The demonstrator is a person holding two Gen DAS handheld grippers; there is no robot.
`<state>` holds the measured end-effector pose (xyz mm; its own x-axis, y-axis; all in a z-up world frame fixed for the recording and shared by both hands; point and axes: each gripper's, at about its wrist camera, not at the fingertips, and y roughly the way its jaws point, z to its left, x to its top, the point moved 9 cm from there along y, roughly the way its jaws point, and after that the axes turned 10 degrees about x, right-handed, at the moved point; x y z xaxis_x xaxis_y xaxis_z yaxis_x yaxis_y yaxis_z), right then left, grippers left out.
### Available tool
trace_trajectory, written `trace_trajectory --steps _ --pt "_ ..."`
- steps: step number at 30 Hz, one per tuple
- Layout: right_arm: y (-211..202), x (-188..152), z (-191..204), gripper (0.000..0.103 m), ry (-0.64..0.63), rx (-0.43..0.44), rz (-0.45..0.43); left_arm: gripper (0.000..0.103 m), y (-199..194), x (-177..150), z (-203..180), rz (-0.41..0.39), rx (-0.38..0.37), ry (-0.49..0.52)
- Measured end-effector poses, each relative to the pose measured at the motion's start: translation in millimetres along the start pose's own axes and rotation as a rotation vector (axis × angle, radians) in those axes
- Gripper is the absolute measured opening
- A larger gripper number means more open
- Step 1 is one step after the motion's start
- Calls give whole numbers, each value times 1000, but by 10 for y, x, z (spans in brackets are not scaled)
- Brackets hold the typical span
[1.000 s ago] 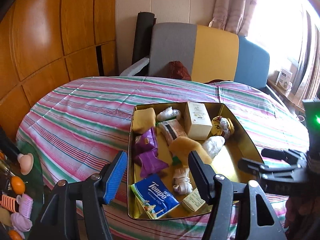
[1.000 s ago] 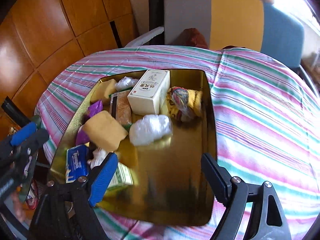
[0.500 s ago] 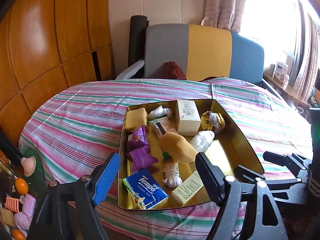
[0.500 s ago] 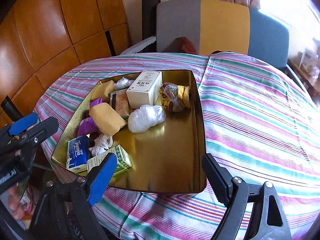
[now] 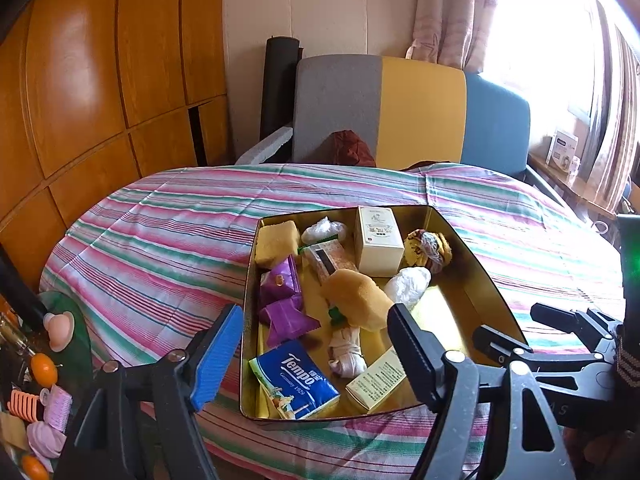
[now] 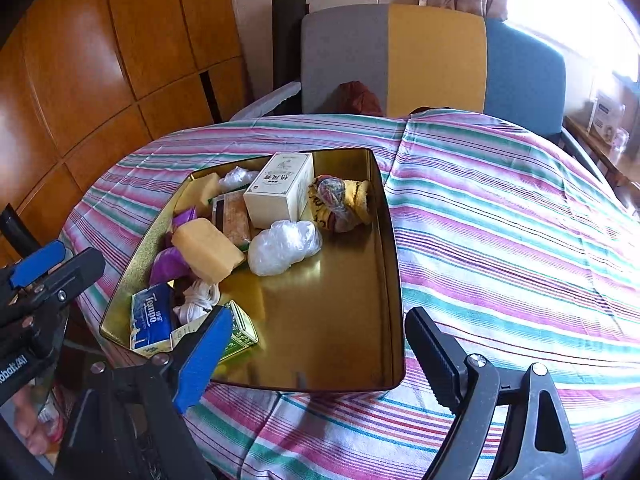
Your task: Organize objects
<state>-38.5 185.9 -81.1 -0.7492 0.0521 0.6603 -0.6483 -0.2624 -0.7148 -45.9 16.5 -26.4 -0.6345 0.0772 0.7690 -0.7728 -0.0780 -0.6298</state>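
A gold metal tray (image 5: 486,280) (image 6: 390,264) sits on the striped tablecloth. It holds a blue Tempo tissue pack (image 5: 294,380) (image 6: 148,316), purple packets (image 5: 282,300), yellow sponges (image 5: 358,300) (image 6: 208,250), a white box (image 5: 378,236) (image 6: 280,190), a white plastic bag (image 6: 282,246), rolled socks (image 6: 340,202) and a green-printed box (image 5: 378,380) (image 6: 240,332). My left gripper (image 5: 316,354) is open and empty over the tray's near left part. My right gripper (image 6: 316,358) is open and empty at the tray's near edge.
The striped table (image 6: 500,220) extends right and behind the tray. A grey, yellow and blue sofa (image 5: 420,112) stands behind it. Small toys and brushes (image 5: 40,396) lie on a low glass surface at left. Wooden wall panels are at left.
Both grippers have pulled back and up from the tray, so more of the table shows. The tray's contents have not moved. Both stay open.
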Motion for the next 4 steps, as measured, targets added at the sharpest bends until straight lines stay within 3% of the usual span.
trace_trajectory --steps 4 --pt "3 11 5 89 1 -2 -2 74 48 -9 20 17 2 -4"
